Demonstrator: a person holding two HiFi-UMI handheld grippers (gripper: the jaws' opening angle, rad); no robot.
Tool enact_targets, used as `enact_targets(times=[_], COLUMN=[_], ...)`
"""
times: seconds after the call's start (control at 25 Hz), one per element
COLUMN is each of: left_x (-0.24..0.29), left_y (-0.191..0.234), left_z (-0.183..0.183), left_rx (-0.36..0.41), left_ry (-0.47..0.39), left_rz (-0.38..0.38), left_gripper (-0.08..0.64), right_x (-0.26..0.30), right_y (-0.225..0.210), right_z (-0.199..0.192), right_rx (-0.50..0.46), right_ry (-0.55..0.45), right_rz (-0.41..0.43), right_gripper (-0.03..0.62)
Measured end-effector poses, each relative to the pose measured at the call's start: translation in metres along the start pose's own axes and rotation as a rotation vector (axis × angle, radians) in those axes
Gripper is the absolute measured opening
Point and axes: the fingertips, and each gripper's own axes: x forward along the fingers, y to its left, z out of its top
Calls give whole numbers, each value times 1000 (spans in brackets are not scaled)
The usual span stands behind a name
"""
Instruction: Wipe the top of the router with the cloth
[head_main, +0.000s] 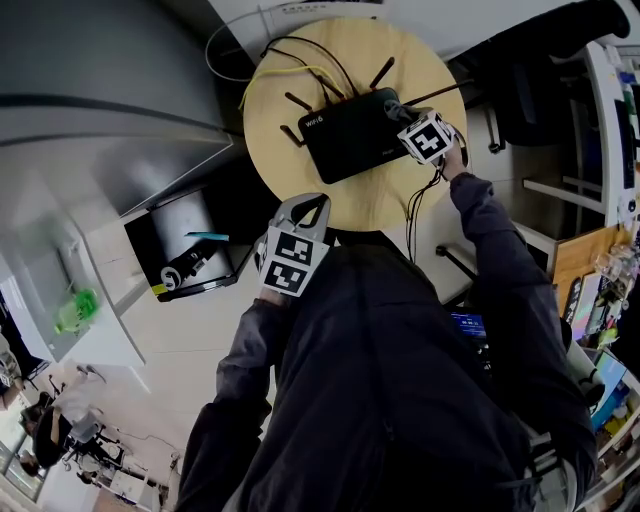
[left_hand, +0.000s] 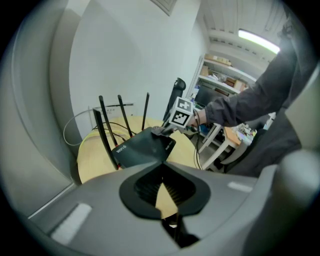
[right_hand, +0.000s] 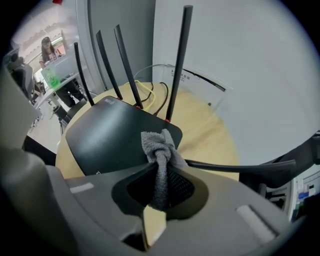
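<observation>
- My right gripper (right_hand: 159, 175) is pinching the cloth (right_hand: 158, 150): its fingers are pressing together on the grey strip, which is bunching into a knot-like wad just beyond the tips.
- That wad is sitting over the right end of the router (right_hand: 107, 135), near the corner. It looks to be touching the black top, though I cannot tell how firmly.
- In the head view, the right gripper (head_main: 402, 112) is reaching in from the right over the router (head_main: 345, 135), with my sleeve trailing back toward me.
- The router is lying flat at the far middle of the round wooden table (head_main: 290, 175). Several of its antennas (right_hand: 177, 65) are standing upright along the far edge, and one is lying out toward the right.
- A yellow cable (right_hand: 145, 90) is curling on the table behind the router.
- My left gripper (left_hand: 161, 170) is holding nothing: its fingers are closing tip to tip with nothing between them.
- The left gripper (head_main: 312, 205) is hanging at the near edge of the table, well apart from the router and pointing toward it.
</observation>
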Motion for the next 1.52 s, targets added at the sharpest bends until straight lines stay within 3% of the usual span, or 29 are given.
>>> enact_targets(times=[0.12, 0.2, 0.52, 0.68, 1.0, 1.52], left_x=[0, 1, 1, 0, 1, 0], left_y=[-2, -1, -2, -2, -3, -3], left_z=[0, -1, -2, -3, -1, -3], left_rx=[2, 2, 3, -3, -1, 7], left_ry=[1, 3, 6, 7, 1, 5], left_rz=[-3, -7, -1, 2, 0, -8], left_gripper=[0, 0, 0, 0, 0, 0], right_x=[-2, -7, -14, -4, -3, -10], right_y=[8, 37, 177, 211, 182, 51], right_z=[5, 23, 88, 92, 78, 3], right_rx=[-4, -2, -199, -286, -260, -28], right_ry=[5, -38, -182, -152, -136, -72], right_rz=[-21, 45, 248, 278, 245, 90], right_gripper=[35, 37, 37, 37, 37, 37])
